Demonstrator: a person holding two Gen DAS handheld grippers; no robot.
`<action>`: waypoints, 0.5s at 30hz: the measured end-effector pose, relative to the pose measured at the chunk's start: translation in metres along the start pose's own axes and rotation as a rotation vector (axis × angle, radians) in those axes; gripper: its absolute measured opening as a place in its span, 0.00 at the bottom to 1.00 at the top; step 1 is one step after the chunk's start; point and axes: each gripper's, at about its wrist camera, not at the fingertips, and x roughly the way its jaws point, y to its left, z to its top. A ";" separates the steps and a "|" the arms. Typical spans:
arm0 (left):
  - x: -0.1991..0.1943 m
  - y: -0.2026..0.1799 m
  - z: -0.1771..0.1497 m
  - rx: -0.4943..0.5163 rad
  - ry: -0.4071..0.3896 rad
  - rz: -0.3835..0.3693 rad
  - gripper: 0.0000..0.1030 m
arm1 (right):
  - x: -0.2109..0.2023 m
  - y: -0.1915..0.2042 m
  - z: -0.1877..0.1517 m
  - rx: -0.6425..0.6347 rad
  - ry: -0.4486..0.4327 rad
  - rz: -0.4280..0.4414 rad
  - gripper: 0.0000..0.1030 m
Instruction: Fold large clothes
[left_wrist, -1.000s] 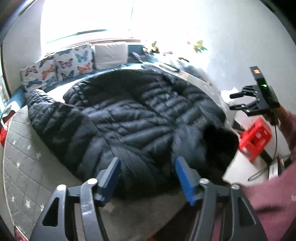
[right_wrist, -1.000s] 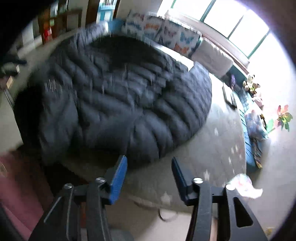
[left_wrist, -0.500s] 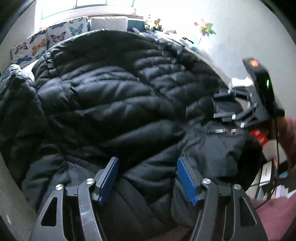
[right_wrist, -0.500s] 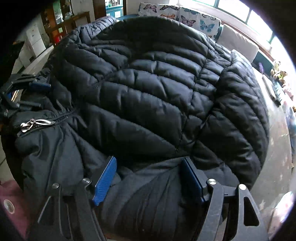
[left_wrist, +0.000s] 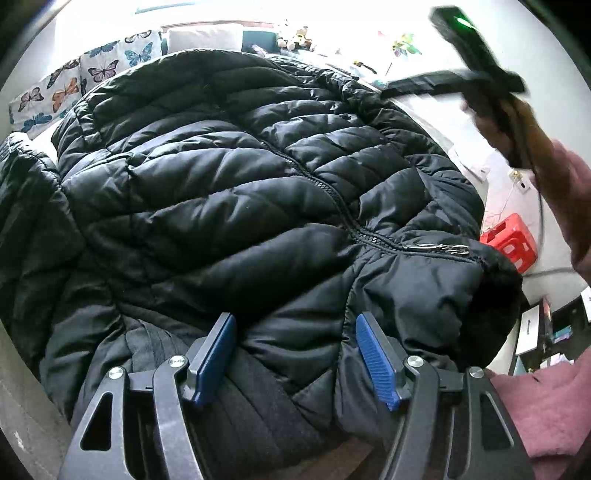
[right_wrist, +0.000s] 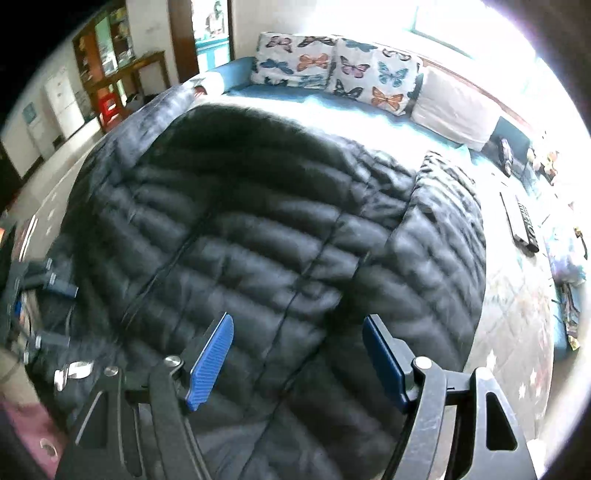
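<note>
A large black quilted puffer jacket (left_wrist: 229, 192) lies spread front up on a bed, zipper (left_wrist: 332, 199) closed, silver zipper pull (left_wrist: 436, 248) near the collar. My left gripper (left_wrist: 295, 354) is open, its blue pads straddling the jacket's collar edge. My right gripper (right_wrist: 295, 358) is open and empty above the jacket (right_wrist: 258, 240). It also shows in the left wrist view (left_wrist: 476, 48), raised at the upper right. The left gripper shows at the left edge of the right wrist view (right_wrist: 48, 280).
Butterfly cushions (right_wrist: 332, 74) and a white cushion (right_wrist: 454, 107) line the bed's far side. A remote (right_wrist: 521, 225) lies on the bedcover at right. A red crate (left_wrist: 511, 245) stands on the floor. Shelves and a doorway (right_wrist: 110, 62) are at back left.
My right gripper has lifted off the collar area and moved up and away over the jacket. My left gripper stays open at the collar edge, slightly closer.
</note>
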 end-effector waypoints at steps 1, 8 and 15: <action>0.002 0.000 0.002 -0.002 0.004 -0.004 0.69 | 0.005 -0.010 0.010 0.029 0.000 0.036 0.77; -0.042 0.024 0.039 -0.094 -0.054 -0.036 0.69 | 0.058 -0.037 0.053 0.093 0.057 0.112 0.77; -0.081 0.096 0.112 -0.262 -0.162 0.064 0.78 | 0.090 -0.085 0.027 0.220 0.214 -0.127 0.75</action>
